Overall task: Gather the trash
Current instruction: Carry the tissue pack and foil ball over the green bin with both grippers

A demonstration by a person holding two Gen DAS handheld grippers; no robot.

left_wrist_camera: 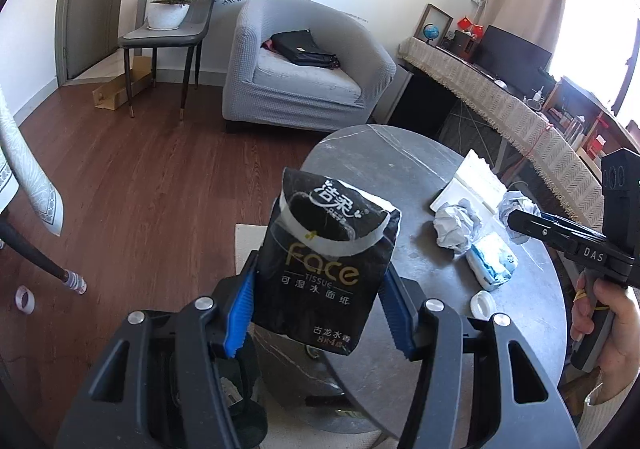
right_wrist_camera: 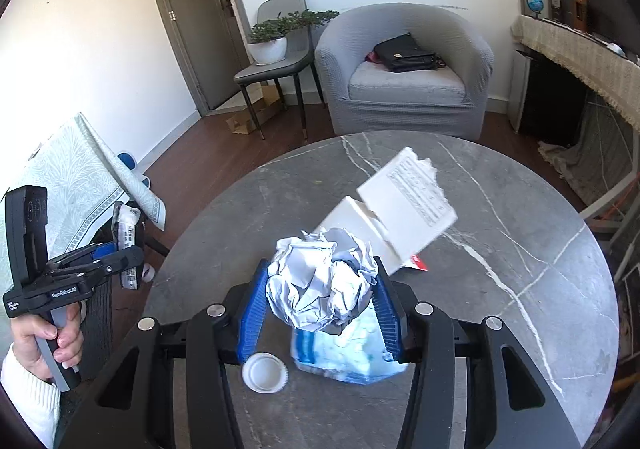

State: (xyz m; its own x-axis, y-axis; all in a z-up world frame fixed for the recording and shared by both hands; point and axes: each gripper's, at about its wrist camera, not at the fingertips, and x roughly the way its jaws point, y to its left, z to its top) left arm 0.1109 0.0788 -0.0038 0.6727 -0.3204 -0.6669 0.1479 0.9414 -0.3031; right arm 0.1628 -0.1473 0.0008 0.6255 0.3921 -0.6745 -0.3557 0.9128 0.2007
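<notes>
The left gripper is clamping a black tissue pack, the right gripper is clamping a crumpled paper ball, while a blue-white wipes packet, white cap and torn white box are waiting on the round table.

White walls, dark wood floor, a grey armchair beside a grey door.

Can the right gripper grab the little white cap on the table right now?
Probably not yet. The right gripper already has its fingers closed on a crumpled paper ball; the white cap lies close below, uncovered, on the table.
</notes>
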